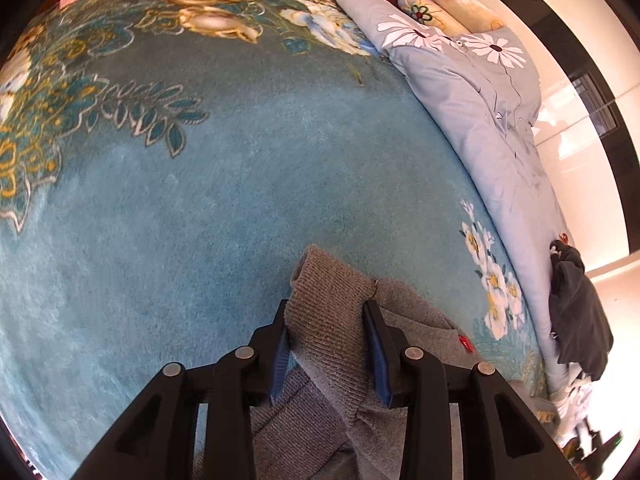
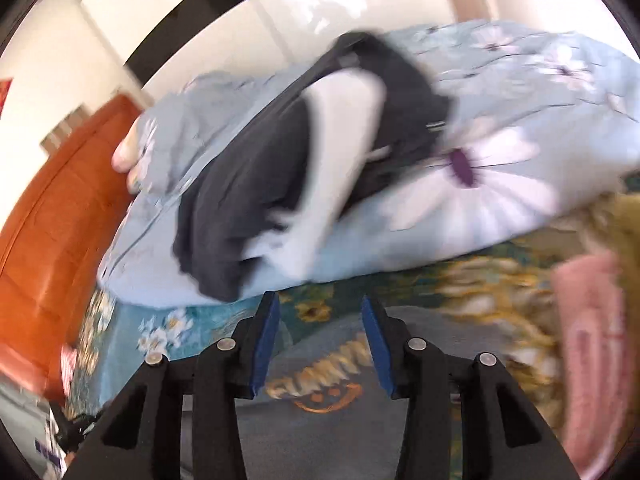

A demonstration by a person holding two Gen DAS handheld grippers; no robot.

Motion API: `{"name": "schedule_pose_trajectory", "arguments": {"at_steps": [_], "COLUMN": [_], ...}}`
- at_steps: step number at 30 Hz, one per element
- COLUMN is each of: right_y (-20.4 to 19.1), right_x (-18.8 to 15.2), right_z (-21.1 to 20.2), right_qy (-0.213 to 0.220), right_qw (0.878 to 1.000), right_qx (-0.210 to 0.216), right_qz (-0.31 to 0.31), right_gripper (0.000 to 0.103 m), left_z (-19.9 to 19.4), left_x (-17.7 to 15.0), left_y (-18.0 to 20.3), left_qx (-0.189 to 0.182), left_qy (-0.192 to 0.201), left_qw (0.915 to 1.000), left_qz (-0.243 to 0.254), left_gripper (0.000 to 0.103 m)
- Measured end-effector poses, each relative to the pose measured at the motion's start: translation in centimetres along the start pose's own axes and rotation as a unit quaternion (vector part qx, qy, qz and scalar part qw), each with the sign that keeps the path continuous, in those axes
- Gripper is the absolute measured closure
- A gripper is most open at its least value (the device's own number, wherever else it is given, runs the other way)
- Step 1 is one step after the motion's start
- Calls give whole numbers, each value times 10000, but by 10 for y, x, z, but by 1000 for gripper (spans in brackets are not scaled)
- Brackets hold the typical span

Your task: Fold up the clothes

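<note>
A grey knitted sweater (image 1: 332,308) with a small red tag lies on the blue floral blanket (image 1: 224,184). My left gripper (image 1: 326,312) has its jaws apart on either side of a raised fold of the sweater's ribbed edge; the fabric fills the gap. In the blurred right wrist view, my right gripper (image 2: 320,312) is open and empty above the grey sweater's front (image 2: 320,412), which has a yellow and orange print. A black and white garment (image 2: 280,168) lies on the quilt ahead of it; it also shows in the left wrist view (image 1: 576,312).
A folded light blue daisy quilt (image 1: 472,80) runs along the bed's right side, with rolled pillows (image 1: 448,4) beyond it. An orange wooden headboard (image 2: 48,216) is at the left. A pink cloth (image 2: 592,344) and an olive cloth lie at the right.
</note>
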State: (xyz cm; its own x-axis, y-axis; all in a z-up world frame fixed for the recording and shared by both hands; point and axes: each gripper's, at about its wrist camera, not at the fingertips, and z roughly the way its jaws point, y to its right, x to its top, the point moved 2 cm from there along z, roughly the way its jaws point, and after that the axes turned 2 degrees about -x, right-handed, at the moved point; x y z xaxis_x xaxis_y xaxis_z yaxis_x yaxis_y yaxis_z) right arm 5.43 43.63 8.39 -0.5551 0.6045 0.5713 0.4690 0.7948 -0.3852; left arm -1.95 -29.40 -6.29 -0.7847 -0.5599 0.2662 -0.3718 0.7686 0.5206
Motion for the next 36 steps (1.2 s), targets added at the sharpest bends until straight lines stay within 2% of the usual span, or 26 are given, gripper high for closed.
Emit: {"name": "schedule_pose_trajectory", "arguments": {"at_steps": [2,4,7,10,13,17,22,26,28,29,33,36], "right_y": [29,57,85,98,102,94,77,72,70,70,69,81], "right_x": [-13,-34,-57,-70,-70,-61,-52,-50,-49,-48,-34,-18], "right_z": [-8,-6,5,22,34,45,65,63,57,54,36,13], "right_qy": [-72,-339,-671,-790,-657,-539,-679,-623,-547,-517,-279,21], "right_qw": [9989,9959,9900,9854,9811,9796,9818,9813,9825,9830,9846,9764], "right_qx": [-367,-646,-912,-674,-470,-305,-694,-769,-796,-825,-1189,-1801], "right_qz": [285,532,836,1346,1760,1913,1635,1650,1594,1555,1254,1194], "right_gripper": [59,59,59,59,59,59,59,56,70,86,90,90], "left_z": [-5,-13,-29,-51,-73,-86,-86,-79,-77,-77,-84,-93], "left_x": [-1,-2,-6,-15,-27,-43,-61,-70,-73,-75,-80,-83], "left_y": [0,0,-1,-5,-13,-25,-35,-41,-43,-44,-48,-53], "left_qx": [-120,-254,-468,-698,-807,-763,-803,-857,-915,-948,-925,-813], "left_qy": [-76,-147,-201,-113,62,123,-27,-147,-183,-196,-120,-3], "left_qw": [9999,9996,9987,9975,9967,9969,9965,9956,9948,9943,9948,9960], "left_qz": [-53,-49,-59,-86,-77,-136,-219,-357,-417,-445,-414,-368], "left_gripper": [62,59,53,50,48,47,47,47,47,47,47,47]}}
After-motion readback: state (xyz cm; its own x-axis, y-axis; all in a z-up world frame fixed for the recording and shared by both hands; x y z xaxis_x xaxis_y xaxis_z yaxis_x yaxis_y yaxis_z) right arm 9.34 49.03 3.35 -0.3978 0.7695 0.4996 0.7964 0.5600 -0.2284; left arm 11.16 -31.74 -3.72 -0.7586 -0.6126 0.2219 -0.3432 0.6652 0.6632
